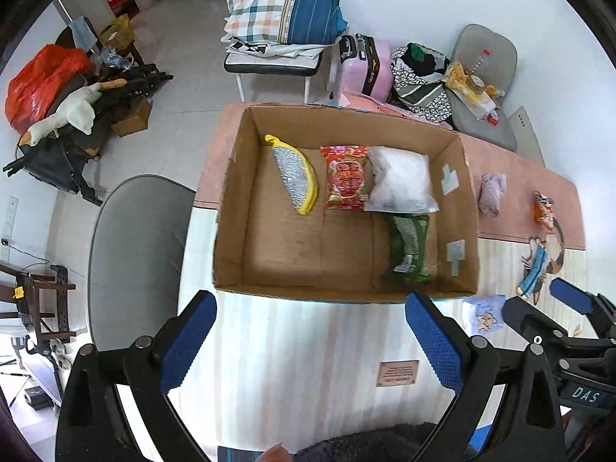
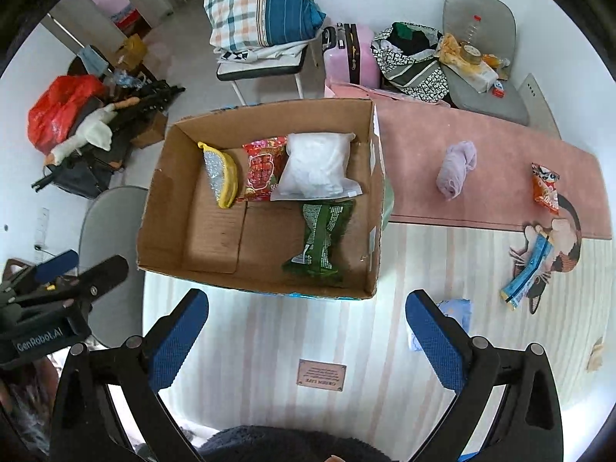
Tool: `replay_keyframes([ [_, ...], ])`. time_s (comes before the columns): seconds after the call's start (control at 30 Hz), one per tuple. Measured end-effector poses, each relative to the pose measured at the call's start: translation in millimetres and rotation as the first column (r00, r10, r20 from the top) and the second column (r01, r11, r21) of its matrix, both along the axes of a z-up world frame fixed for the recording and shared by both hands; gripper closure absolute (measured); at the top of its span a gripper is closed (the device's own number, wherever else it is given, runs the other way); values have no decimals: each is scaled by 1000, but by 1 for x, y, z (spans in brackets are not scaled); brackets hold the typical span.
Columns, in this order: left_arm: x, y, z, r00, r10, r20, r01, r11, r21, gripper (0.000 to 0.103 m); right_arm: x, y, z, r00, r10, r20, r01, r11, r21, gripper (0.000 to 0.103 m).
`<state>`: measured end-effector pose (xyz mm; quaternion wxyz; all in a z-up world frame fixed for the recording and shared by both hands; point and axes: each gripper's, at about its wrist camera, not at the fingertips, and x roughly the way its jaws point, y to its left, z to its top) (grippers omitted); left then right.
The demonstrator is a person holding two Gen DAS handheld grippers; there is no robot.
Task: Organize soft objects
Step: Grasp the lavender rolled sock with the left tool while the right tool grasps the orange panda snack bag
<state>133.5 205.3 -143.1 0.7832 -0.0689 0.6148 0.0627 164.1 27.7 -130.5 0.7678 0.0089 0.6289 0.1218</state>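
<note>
An open cardboard box (image 1: 231, 208) (image 2: 161, 208) stands on the table. It holds a yellow-edged silver pouch (image 1: 296, 173) (image 2: 220, 177), a red snack bag (image 1: 344, 177) (image 2: 263, 169), a white bag (image 1: 400, 181) (image 2: 315, 169) and a green packet (image 1: 408, 246) (image 2: 321, 238). On the table to its right lie a lilac cloth bundle (image 1: 492, 192) (image 2: 455, 169), an orange packet (image 1: 543, 210) (image 2: 546, 188), a blue strip pack (image 1: 533, 273) (image 2: 527, 269) and a pale blue tissue pack (image 1: 483, 313) (image 2: 456, 310). My left gripper (image 1: 312, 340) is open and empty before the box. My right gripper (image 2: 308, 340) is open and empty, near the tissue pack.
A pink mat (image 2: 500, 154) covers the far table half. A grey chair (image 1: 131, 254) stands left of the table. Another chair with a plaid pillow (image 1: 281, 0), a pink suitcase (image 1: 362, 65) and a cluttered grey chair (image 1: 485, 88) stand beyond.
</note>
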Motion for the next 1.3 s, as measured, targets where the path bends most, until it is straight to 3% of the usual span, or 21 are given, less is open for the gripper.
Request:
replay_keyframes([
  [0.2, 15, -47, 14, 997, -67, 35, 64, 995, 72, 3, 3, -49, -4, 996, -82, -24, 83, 996, 43, 0],
  [0.37, 61, -113, 7, 985, -171, 18, 169, 984, 56, 3, 30, -141, -15, 975, -218, -47, 218, 976, -2, 0],
  [0.5, 113, -183, -17, 954, -298, -26, 299, 952, 56, 3, 61, -224, -28, 947, -318, -56, 314, 947, -66, 0],
  [0.63, 173, -260, -56, 899, -430, -85, 434, 900, 45, 3, 99, -301, -51, 912, -400, -86, 391, 914, -108, 0],
  [0.73, 215, -302, -94, 863, -477, -167, 484, 875, -1, 3, 128, -344, -71, 896, -428, -120, 414, 902, -123, 0],
  [0.8, 239, -322, -120, 847, -483, -223, 492, 870, -18, 9, 151, -369, -88, 887, -435, -155, 421, 900, -116, 0],
  [1.03, 279, -361, -204, 775, -499, -388, 518, 853, -60, 10, 220, -419, -157, 851, -446, -279, 431, 895, -114, 0],
  [1.2, 287, -369, -244, 747, -483, -457, 509, 858, -74, 10, 250, -426, -201, 831, -433, -349, 419, 900, -120, 0],
  [1.23, 288, -370, -247, 746, -479, -462, 503, 861, -80, 11, 254, -426, -209, 826, -433, -361, 417, 900, -125, 0],
  [1.3, 290, -371, -254, 737, -478, -478, 494, 863, -102, 29, 261, -427, -222, 817, -433, -380, 418, 900, -127, 0],
])
